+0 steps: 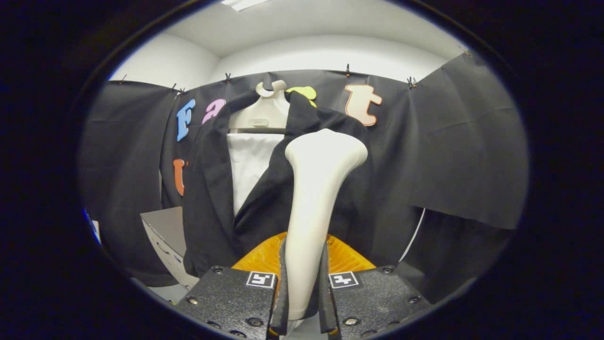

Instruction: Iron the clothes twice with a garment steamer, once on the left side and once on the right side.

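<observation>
A white garment steamer [315,189] stands upright between my fingers, its handle pinched by both and its wide head at the top. My gripper [303,283] is shut on that handle. Just beyond hangs a black jacket [212,198] on a white hanger [265,111], with a white shirt [249,163] showing in its open front. The steamer's head rests against or very near the jacket's right half, high up by the lapel. I cannot tell whether it touches the cloth. An orange part [347,257] of the gripper sits behind the handle.
A grey box [166,236] stands low to the left of the jacket. A thin white cord [413,236] runs down to the right of the jacket. Black cloth walls close in behind and on both sides.
</observation>
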A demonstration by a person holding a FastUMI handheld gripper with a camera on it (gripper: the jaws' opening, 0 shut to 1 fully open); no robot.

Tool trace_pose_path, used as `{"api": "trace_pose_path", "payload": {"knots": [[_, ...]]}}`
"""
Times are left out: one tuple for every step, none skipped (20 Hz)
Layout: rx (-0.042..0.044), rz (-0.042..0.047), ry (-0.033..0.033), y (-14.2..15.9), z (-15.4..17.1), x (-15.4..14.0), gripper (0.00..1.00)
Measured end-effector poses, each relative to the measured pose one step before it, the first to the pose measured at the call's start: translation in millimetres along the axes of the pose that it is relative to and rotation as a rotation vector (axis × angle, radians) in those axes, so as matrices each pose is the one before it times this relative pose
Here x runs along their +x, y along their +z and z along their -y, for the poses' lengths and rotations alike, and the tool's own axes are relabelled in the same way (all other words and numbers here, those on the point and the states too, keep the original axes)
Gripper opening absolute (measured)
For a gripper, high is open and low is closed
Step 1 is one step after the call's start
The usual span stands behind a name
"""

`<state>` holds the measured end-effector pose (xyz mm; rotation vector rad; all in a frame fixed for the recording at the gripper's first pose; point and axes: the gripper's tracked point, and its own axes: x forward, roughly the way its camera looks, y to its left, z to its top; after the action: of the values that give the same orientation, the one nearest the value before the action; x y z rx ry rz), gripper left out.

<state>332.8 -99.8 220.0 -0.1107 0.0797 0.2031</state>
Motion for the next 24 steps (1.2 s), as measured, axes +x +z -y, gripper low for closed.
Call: {"api": "trace_pose_path", "payload": {"knots": [[0.00257,-0.01258,0.00178,-10.72,0.98,2.64,0.28],[0.00618,-0.01549,0.00291,-10.01,0.54,-0.30,0.28],[0.00821,-0.01642,0.00194,-12.35,0.51,-1.27,0.28],[0.00920,-0.02045,-0.00387,-11.98,0.20,-0.19,0.28],[0.00107,-0.01652,-0.00222,-13.77,1.03,-0.76,0.28],[0.00115,-0.01044,-0.00131,-9.67,0.32,-1.00,0.28],[0.00401,-0.01086,-0.00053,-8.87,-1.29,-0.36,0.28],[0.00761,-0.01245,-0.00152,-8.16,-1.21,-1.59,0.28],[0.00346,-0.01284,-0.00258,-8.61,0.57,-1.43,0.28],[0.00526,-0.01024,-0.00565,-5.88,0.99,-0.39,0.28],[0.00431,-0.00897,-0.00530,-7.39,0.09,-1.45,0.28],[0.00852,-0.00677,-0.00450,-6.39,0.04,-1.89,0.28],[0.00783,-0.01008,-0.00181,-7.85,-0.58,-0.95,0.28],[0.00724,-0.01046,-0.00006,-7.62,-1.69,-0.86,0.28],[0.00634,-0.01025,-0.00014,-8.95,-1.66,-0.60,0.28],[0.00592,-0.00984,-0.00011,-8.70,-2.22,0.06,0.28],[0.00403,-0.01266,0.00070,-10.41,-1.64,0.31,0.28],[0.00721,-0.01577,-0.00168,-10.81,-1.60,1.42,0.28],[0.00555,-0.01905,-0.00056,-12.20,-1.93,2.36,0.28],[0.00574,-0.01890,-0.00174,-11.06,-1.41,1.49,0.28],[0.00079,-0.01564,0.00054,-11.10,-2.02,1.92,0.28],[-0.00333,-0.01249,0.00015,-9.22,-2.97,2.02,0.28],[-0.00138,-0.01140,0.00008,-8.98,-2.32,2.09,0.28],[-0.00023,-0.00887,0.00257,-7.21,-2.37,2.09,0.29]]}}
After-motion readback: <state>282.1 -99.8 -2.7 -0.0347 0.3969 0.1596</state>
